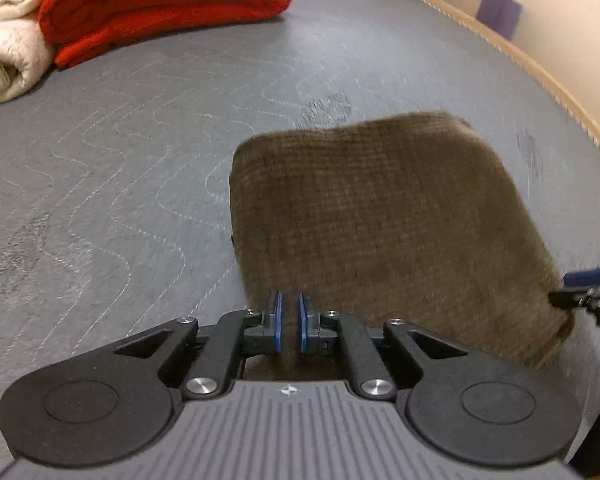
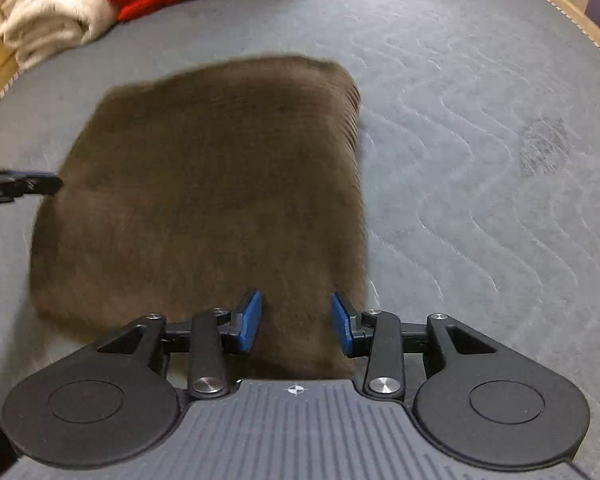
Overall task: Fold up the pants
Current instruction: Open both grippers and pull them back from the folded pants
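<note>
Pants (image 2: 204, 200) folded brown on our gray bed (image 1: 140, 160), our left gripper (image 1: 290, 322) pinched closed on nothing, our right gripper (image 2: 296, 322) open above the cloth.

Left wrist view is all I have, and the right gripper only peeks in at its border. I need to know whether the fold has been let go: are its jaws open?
Observer: Yes. The right gripper has its jaws well apart above the near edge of the folded pants, with the pads not pressing the cloth.
Operator: Where does my left gripper sit against the pants?
Observer: In the right wrist view, the tip of the left gripper is at the pants' side edge, about halfway along. It is too blurred to tell whether it touches.
Operator: And the opposite side edge?
Observer: Stacked layer ends show there, lying roughly flush on the grey mattress.
</note>
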Motion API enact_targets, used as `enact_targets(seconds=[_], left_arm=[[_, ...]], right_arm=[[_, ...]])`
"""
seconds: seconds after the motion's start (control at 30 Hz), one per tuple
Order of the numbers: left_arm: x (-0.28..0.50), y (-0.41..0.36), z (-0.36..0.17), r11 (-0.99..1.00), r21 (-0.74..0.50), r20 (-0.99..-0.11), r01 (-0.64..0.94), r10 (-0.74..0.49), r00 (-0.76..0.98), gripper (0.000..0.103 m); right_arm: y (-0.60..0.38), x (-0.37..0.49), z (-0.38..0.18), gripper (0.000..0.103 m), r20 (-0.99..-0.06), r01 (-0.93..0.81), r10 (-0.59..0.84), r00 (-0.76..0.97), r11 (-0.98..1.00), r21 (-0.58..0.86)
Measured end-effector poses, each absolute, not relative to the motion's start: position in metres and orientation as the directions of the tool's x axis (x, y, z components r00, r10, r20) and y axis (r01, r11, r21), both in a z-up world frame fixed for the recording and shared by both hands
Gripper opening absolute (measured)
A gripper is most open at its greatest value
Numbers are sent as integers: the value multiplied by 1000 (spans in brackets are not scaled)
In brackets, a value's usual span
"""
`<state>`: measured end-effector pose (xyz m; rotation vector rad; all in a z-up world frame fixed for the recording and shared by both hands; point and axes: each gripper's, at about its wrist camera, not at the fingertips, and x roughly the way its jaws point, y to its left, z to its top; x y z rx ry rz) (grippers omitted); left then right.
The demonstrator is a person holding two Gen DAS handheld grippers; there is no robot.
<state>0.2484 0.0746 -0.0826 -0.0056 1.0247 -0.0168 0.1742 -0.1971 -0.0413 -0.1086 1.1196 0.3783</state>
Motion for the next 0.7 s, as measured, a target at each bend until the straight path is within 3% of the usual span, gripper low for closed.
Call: enact_targets(seconds=[0.1, 0.17, 0.23, 0.37, 0.43, 0.5, 0.6, 0.63, 0.7], left_arm=[[233, 71, -73, 999, -24, -872, -25, -9, 490, 13], [220, 70, -65, 998, -22, -876, -52, 6, 483, 22], [206, 62, -52, 996, 38, -870, -80, 72, 488, 50], [170, 50, -23, 991, 24, -833, -128, 91, 545, 71], [151, 41, -7, 981, 64, -804, -181, 158, 573, 93], [132, 28, 6, 957, 151, -751, -249, 275, 600, 94], [110, 20, 19, 958, 71, -746, -278, 236, 623, 97], [105, 19, 18, 954, 36, -746, -297, 223, 627, 102], [96, 12, 11, 957, -14, -739, -291, 186, 647, 103]], right_arm=[[-218, 164, -35, 50, -890, -264, 264, 373, 949, 171], [-224, 158, -29, 51, -890, -235, 263, 373, 954, 183], [-223, 147, -23, 51, -898, -248, 227, 377, 959, 138], [-221, 130, -9, 51, -887, -216, 127, 444, 976, 32], [-222, 116, 16, 55, -851, -192, 166, 498, 978, 79], [-219, 100, 43, 73, -809, -180, 188, 557, 978, 103], [-216, 65, 86, 95, -700, -221, 251, 669, 966, 135], [-214, 56, 92, 96, -667, -243, 267, 695, 961, 131], [-209, 40, 96, 97, -613, -289, 289, 735, 952, 101]])
